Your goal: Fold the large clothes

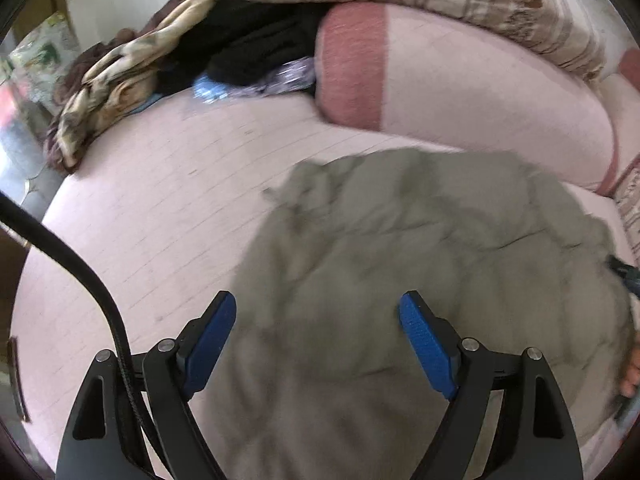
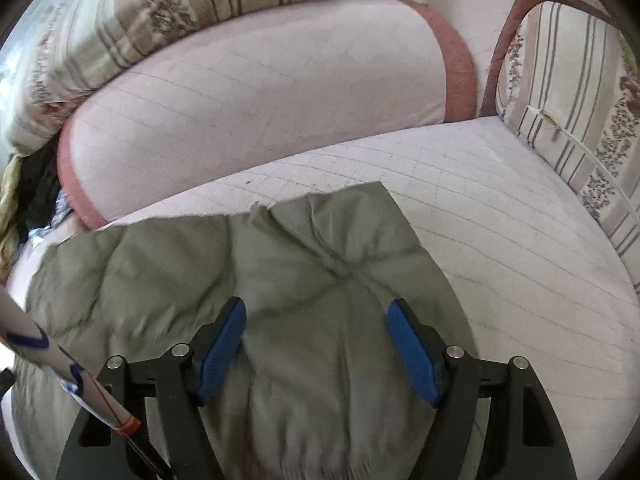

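Note:
A crumpled olive-grey garment [image 1: 420,248] lies on the pale pink sofa seat [image 1: 160,208]. My left gripper [image 1: 318,308] hangs open above its near left part, blue pads wide apart and nothing pinched between them. In the right wrist view the same garment [image 2: 280,264] spreads below my right gripper [image 2: 316,312], which is also open over the cloth with no fold between its pads. The garment's far edge ends in a corner [image 2: 376,186] on the quilted seat [image 2: 520,240].
A pink bolster cushion [image 1: 440,80] lies behind the garment, striped floral cushions [image 2: 580,120] at the back and right. A heap of other clothes and a brown patterned blanket [image 1: 132,76] sits at the far left. A black cable [image 1: 80,272] crosses the left view. A hand [image 1: 632,372] shows at its right edge.

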Action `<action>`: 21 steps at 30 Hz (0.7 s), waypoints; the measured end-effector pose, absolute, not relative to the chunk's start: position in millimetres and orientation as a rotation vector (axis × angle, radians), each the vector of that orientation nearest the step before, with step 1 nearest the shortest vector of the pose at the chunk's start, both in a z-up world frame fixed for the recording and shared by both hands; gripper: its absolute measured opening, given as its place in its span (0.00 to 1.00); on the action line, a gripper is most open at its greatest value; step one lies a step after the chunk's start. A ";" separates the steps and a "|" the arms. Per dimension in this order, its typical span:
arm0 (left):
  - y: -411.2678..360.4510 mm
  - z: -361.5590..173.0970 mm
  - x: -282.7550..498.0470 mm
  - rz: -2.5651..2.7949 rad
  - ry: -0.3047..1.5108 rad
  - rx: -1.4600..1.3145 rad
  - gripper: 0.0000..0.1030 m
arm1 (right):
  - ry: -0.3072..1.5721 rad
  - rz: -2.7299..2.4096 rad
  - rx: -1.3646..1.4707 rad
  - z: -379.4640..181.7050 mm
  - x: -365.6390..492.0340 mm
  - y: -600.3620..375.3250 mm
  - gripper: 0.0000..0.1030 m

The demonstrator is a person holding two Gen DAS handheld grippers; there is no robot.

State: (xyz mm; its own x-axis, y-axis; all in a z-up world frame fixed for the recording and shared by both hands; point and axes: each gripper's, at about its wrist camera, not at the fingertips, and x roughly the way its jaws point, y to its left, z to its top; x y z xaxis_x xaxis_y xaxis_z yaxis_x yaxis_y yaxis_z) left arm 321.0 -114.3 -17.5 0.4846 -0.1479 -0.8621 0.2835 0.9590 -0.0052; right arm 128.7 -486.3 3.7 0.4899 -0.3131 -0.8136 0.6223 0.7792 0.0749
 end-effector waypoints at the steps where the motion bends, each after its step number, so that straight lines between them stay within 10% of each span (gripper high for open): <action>1: -103.7 -25.3 321.4 -0.237 1.040 0.138 0.81 | 0.886 -0.552 0.380 6.7 118.7 -477.5 0.75; 21: -36.9 -43.7 302.9 -0.146 1.015 0.107 0.83 | 0.903 -0.693 0.354 -16.2 29.8 -509.7 0.73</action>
